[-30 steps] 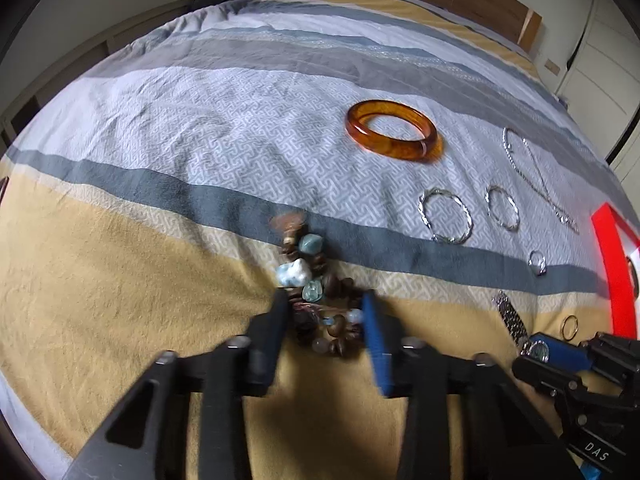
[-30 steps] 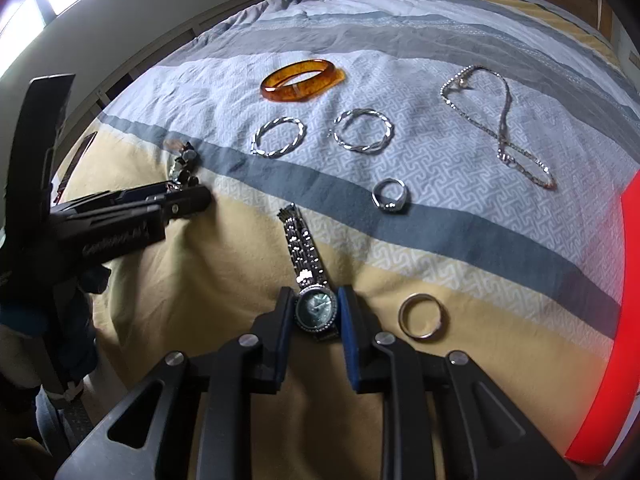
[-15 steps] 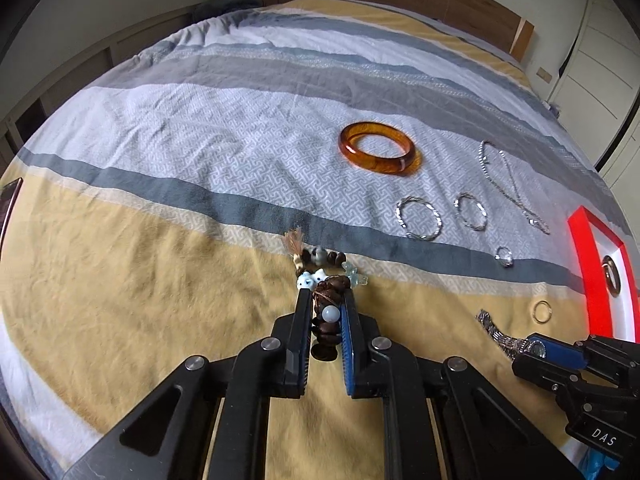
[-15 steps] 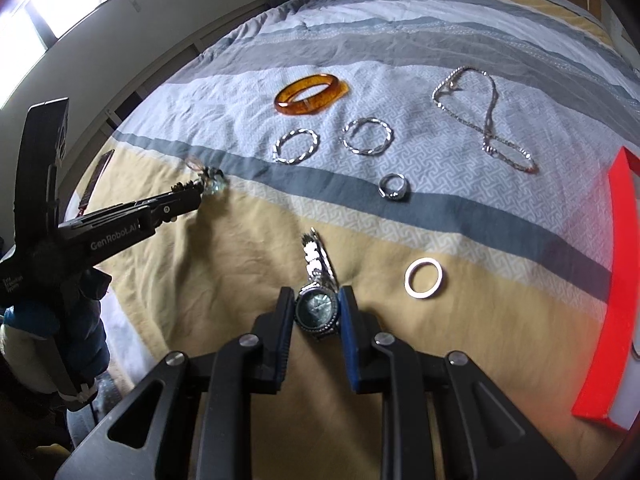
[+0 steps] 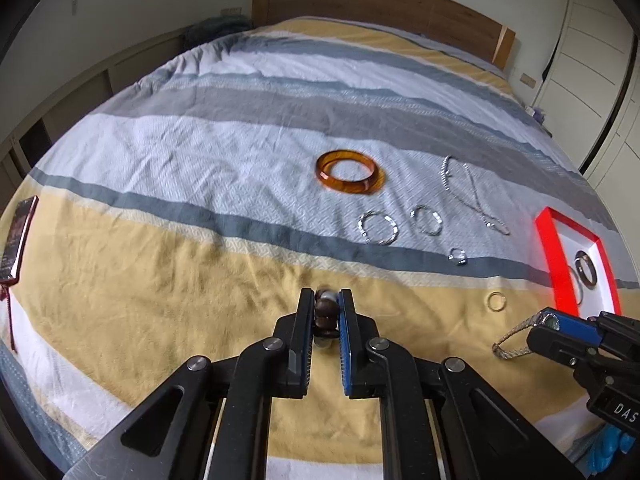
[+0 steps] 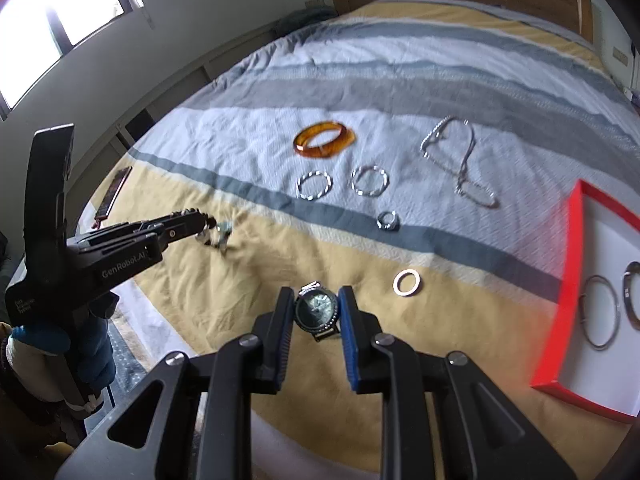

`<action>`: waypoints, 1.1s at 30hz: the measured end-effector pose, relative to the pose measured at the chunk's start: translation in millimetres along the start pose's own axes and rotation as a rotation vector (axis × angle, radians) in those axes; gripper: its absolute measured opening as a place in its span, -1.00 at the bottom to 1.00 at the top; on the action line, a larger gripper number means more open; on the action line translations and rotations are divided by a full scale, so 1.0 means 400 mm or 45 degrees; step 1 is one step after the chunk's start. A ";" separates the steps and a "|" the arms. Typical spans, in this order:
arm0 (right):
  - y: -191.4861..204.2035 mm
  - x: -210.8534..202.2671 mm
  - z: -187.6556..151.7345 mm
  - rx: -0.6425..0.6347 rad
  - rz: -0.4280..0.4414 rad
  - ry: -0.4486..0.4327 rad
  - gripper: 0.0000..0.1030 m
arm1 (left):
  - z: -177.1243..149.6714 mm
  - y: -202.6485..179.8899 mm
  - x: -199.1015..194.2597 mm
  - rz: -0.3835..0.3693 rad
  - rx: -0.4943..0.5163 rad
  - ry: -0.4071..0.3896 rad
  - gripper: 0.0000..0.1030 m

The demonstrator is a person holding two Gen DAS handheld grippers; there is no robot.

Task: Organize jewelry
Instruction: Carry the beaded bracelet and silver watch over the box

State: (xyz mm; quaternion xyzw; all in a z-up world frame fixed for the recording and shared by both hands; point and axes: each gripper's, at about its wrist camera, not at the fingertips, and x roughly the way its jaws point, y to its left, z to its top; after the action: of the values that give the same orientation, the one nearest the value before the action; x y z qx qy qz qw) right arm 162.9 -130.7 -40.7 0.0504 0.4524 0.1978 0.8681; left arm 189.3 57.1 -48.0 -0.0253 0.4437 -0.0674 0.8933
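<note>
My left gripper [image 5: 325, 312] is shut on a brown beaded bracelet [image 5: 324, 316] and holds it above the yellow stripe of the bedspread; its pale stones hang below the tips in the right wrist view [image 6: 216, 234]. My right gripper [image 6: 316, 308] is shut on a dark-faced wristwatch [image 6: 316, 309], lifted off the bed; its metal band [image 5: 510, 340] dangles in the left wrist view. A red tray [image 6: 560, 280] with a white floor lies at the right and holds metal bangles [image 6: 600, 312].
On the bedspread lie an amber bangle [image 5: 348, 170], two twisted silver hoops [image 5: 378, 229] [image 5: 428, 220], a silver chain necklace [image 5: 472, 196], a silver ring [image 5: 458, 256] and a plain band [image 5: 496, 301]. A dark flat object [image 5: 18, 236] lies at the bed's left edge.
My left gripper closed on the beaded bracelet and lifted it off the bed. My right gripper lifted the watch and pulled back, bringing the red tray into view.
</note>
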 end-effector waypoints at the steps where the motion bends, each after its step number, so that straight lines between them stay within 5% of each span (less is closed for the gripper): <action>1: 0.000 -0.017 0.001 0.002 -0.003 -0.017 -0.59 | 0.002 -0.008 -0.013 -0.001 0.006 -0.010 -0.78; 10: -0.051 -0.172 -0.001 0.044 -0.068 -0.162 -0.59 | 0.036 -0.128 -0.097 -0.071 0.098 -0.090 -0.79; 20: -0.265 -0.350 0.000 0.166 -0.249 -0.293 -0.59 | 0.136 -0.438 -0.129 -0.317 0.304 -0.151 -0.79; 27: -0.467 -0.399 0.012 0.280 -0.353 -0.330 -0.59 | 0.208 -0.706 -0.055 -0.463 0.454 -0.143 -0.79; 33: -0.612 -0.331 0.010 0.353 -0.387 -0.275 -0.59 | 0.210 -0.848 0.092 -0.473 0.523 -0.045 -0.79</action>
State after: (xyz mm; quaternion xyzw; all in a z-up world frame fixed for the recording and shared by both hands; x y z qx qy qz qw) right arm 171.3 -406.3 -2.3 0.1213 0.3822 -0.0058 0.9161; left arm 245.1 -285.2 9.3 0.0741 0.3930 -0.3182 0.8596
